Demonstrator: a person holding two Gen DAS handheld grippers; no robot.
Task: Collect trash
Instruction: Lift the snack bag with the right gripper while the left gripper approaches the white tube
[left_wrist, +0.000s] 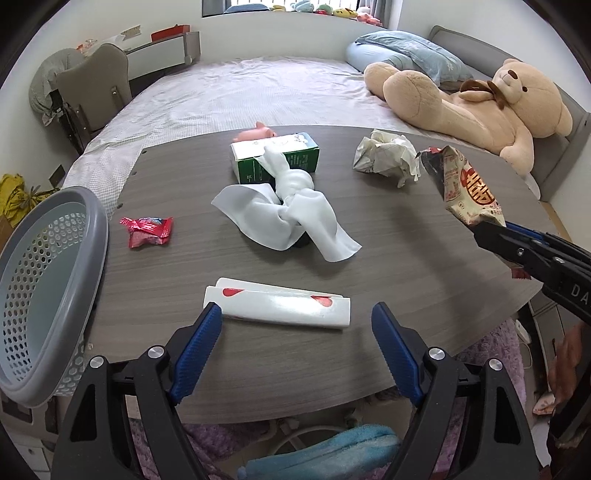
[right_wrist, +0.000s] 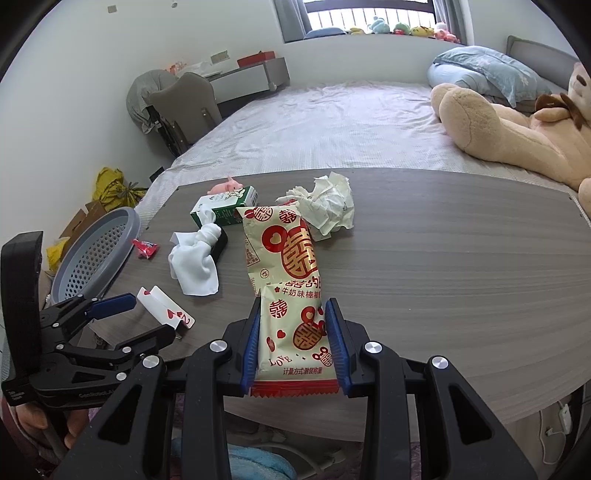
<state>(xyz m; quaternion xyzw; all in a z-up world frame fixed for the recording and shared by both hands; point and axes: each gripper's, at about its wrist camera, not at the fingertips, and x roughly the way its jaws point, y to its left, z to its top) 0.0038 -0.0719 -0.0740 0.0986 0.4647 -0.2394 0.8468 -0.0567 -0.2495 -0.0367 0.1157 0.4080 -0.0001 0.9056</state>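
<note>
My right gripper (right_wrist: 293, 306) is shut on a cream snack wrapper (right_wrist: 284, 280) with red characters and holds it above the table; in the left wrist view the same wrapper (left_wrist: 465, 184) hangs at the right. My left gripper (left_wrist: 297, 314) stands open near the table's front edge. A folded white playing card (left_wrist: 277, 304) with red hearts lies just ahead of its fingertips. A red candy wrapper (left_wrist: 149, 230) and a crumpled paper ball (left_wrist: 386, 157) lie on the grey wood table (left_wrist: 406, 258). A grey perforated basket (left_wrist: 48, 288) sits at the left edge.
A knotted white cloth (left_wrist: 288, 218) lies mid-table against a green-white carton (left_wrist: 275, 155), with a pink toy (left_wrist: 256, 133) behind. Beyond the table is a bed (left_wrist: 258, 88) with a large teddy bear (left_wrist: 480, 99). A chair (left_wrist: 92, 92) stands far left.
</note>
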